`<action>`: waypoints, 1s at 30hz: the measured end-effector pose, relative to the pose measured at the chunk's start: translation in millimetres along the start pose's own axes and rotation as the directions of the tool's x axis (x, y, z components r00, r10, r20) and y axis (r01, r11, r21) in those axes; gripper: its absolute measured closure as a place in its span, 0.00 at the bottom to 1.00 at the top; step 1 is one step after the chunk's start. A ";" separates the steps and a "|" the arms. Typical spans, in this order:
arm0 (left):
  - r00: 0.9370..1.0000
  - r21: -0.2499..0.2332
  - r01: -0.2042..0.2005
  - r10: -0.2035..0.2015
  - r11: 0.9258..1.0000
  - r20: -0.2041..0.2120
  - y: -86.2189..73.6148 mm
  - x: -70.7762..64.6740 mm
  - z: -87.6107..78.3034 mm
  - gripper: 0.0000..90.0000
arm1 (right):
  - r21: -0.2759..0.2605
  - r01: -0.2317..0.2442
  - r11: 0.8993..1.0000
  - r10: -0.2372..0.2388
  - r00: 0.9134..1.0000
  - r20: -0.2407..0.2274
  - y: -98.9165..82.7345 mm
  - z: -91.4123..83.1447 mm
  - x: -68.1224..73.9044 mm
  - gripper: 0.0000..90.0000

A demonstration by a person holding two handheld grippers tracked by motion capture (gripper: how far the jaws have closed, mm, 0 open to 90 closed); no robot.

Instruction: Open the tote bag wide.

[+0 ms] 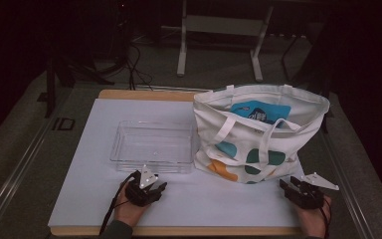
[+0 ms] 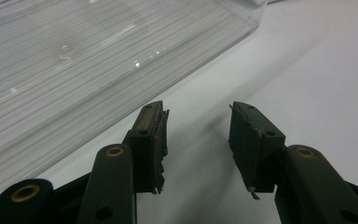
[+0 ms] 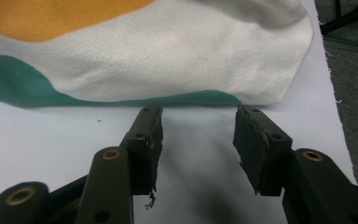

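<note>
A cream tote bag (image 1: 258, 134) with teal and orange patches stands open on the white table top (image 1: 189, 199); a blue packet (image 1: 259, 112) shows inside it. Left of the bag sits a clear plastic tray (image 1: 151, 145) with nothing in it. My left gripper (image 1: 155, 185) rests near the front edge, just before the tray's near wall (image 2: 98, 70), jaws open and nothing between them (image 2: 198, 140). My right gripper (image 1: 284, 186) lies at the front right, pointing at the bag's lower corner (image 3: 168, 60), jaws open and bare (image 3: 198, 140).
A wooden strip (image 1: 144, 94) runs along the table's far side. Beyond it stand a white frame's legs (image 1: 181, 50) and cables on the dark floor. Grey floor (image 1: 368, 164) drops away right of the table.
</note>
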State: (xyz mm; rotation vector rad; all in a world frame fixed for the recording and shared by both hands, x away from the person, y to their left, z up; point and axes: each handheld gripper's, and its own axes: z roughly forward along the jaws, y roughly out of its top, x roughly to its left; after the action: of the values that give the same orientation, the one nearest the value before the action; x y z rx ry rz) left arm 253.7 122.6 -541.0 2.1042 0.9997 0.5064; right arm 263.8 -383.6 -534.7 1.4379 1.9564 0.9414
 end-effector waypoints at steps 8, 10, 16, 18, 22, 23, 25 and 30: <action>0.999 -0.033 0.010 -0.009 0.999 0.036 -0.2 1.7 -2.2 0.62 | -0.007 -0.010 1.000 0.010 1.000 -0.006 0.8 -2.3 -0.3 0.59; 0.999 -0.047 0.016 -0.014 0.999 0.051 0.0 1.9 -2.5 0.62 | -0.008 -0.016 1.000 0.016 1.000 -0.008 0.7 -2.9 -0.2 0.59; 0.995 -0.044 -0.003 0.007 0.999 0.101 1.9 0.3 -2.5 0.64 | -0.004 -0.022 1.000 0.022 0.998 -0.064 3.2 -9.3 2.2 0.67; 0.994 -0.049 -0.003 0.008 0.999 0.107 2.1 0.0 -3.0 0.64 | -0.007 -0.014 1.000 0.013 0.997 -0.073 4.1 -10.4 2.8 0.68; 0.991 -0.057 0.005 0.003 0.998 0.137 3.3 -0.3 -5.9 0.64 | -0.013 -0.016 1.000 0.014 0.995 -0.103 7.2 -15.1 4.2 0.71; 0.990 -0.058 -0.004 0.012 0.998 0.138 3.8 -1.0 -7.1 0.64 | -0.019 -0.015 1.000 0.013 0.994 -0.108 8.5 -17.1 4.6 0.71; 0.989 -0.063 -0.020 0.029 0.998 0.145 5.8 -2.4 -9.3 0.64 | -0.031 -0.023 0.999 0.019 0.992 -0.123 10.1 -20.0 5.0 0.72; 0.979 -0.088 -0.060 0.076 0.994 0.187 17.5 -7.0 -16.9 0.68 | -0.051 -0.034 0.998 0.024 0.984 -0.176 22.1 -30.4 11.4 0.77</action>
State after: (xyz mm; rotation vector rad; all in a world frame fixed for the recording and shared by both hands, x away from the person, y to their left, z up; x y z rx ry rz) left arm 247.6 117.3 -517.0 2.0749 0.7878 0.3653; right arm 250.4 -375.3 -498.7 1.3978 2.0224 1.1602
